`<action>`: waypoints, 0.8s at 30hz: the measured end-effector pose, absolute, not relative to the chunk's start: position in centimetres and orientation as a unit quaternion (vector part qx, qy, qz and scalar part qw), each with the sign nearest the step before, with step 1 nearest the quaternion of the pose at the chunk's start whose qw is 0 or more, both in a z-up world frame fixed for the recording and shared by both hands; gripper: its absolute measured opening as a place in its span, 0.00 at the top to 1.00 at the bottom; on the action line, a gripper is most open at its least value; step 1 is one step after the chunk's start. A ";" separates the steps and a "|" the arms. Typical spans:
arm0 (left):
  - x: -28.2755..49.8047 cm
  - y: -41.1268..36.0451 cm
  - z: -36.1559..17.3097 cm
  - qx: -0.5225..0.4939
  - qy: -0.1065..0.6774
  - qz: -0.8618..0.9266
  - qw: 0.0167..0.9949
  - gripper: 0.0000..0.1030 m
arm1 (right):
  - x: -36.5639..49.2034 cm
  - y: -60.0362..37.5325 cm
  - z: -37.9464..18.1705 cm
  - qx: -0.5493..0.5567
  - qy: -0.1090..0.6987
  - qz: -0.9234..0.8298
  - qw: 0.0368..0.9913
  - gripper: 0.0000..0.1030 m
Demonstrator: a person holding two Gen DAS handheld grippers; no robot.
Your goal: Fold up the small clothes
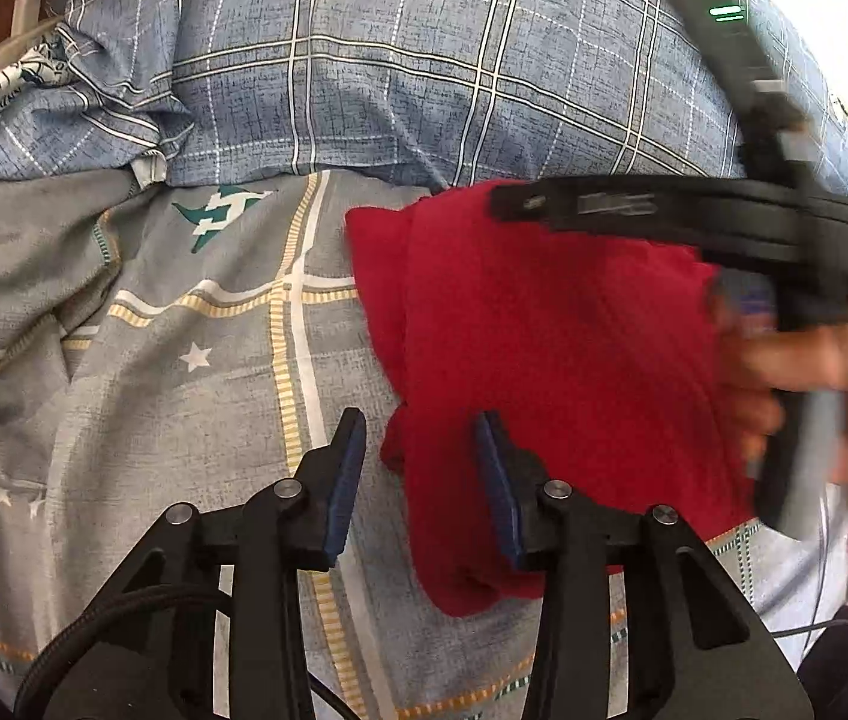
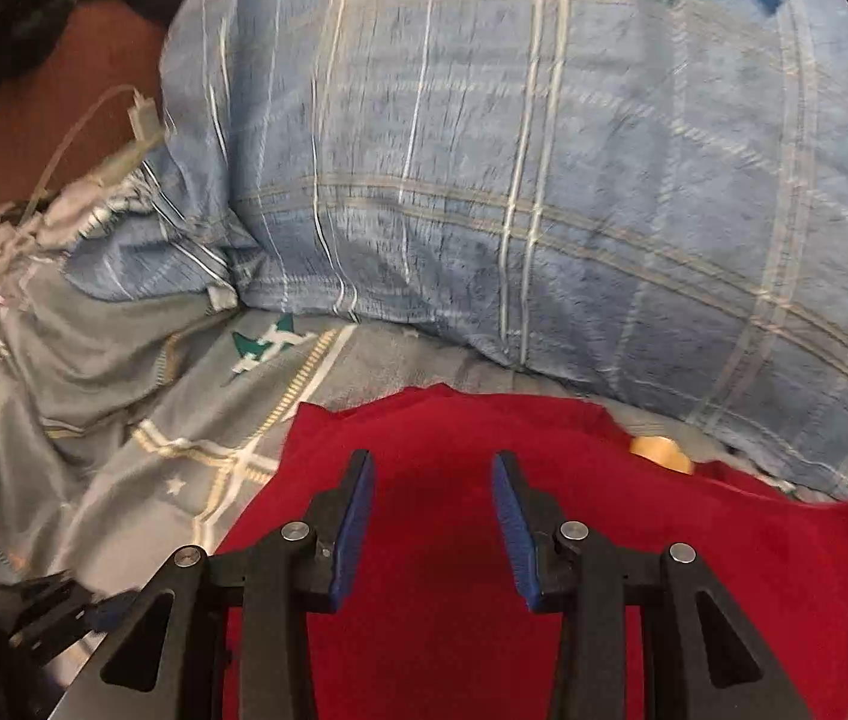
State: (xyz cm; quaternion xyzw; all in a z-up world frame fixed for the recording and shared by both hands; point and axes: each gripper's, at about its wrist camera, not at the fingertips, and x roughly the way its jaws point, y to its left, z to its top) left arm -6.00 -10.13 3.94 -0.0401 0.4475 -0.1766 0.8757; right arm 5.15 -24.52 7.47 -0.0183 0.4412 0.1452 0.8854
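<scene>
2 jaws pairs gape over red cloth (image 2: pixel 544 540), neither gripping it

The garment (image 1: pixel 544 360) lies on the bedsheet (image 1: pixel 184 360), right of centre in the left wrist view. Behind it, the pillow (image 1: pixel 424 60) sits across the far side of the sheet, its near edge just beyond the garment's far edge. The left gripper (image 1: pixel 418 432) hangs over the garment's left edge, one finger above the sheet, the other above the cloth. Over on the right, a hand (image 1: pixel 832 408) holds the right gripper (image 2: pixel 433 468) above the garment's right part. From the right wrist view, the garment spreads under both fingers, pillow behind, sheet to the left.
</scene>
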 end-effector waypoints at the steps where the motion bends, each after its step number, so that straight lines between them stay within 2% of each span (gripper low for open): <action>1: -6.0 -10.1 3.9 -0.037 0.447 -0.179 0.876 0.63 | 5.8 -24.2 6.7 -0.019 0.449 0.142 0.882 0.62; 8: -5.6 -10.2 3.6 -0.044 0.450 -0.178 0.874 0.63 | 8.7 -23.3 2.7 -0.001 0.468 0.122 0.875 0.62; 13: -5.7 -10.1 3.7 -0.051 0.450 -0.181 0.873 0.63 | 8.9 -23.1 2.7 -0.002 0.468 0.119 0.876 0.62; 18: -5.3 -9.7 3.5 -0.066 0.457 -0.188 0.867 0.63 | 8.5 -23.9 5.1 0.025 0.457 0.121 0.881 0.61; 24: -5.4 -9.2 3.2 -0.082 0.463 -0.192 0.861 0.60 | 9.4 -23.3 6.1 0.003 0.453 0.108 0.885 0.60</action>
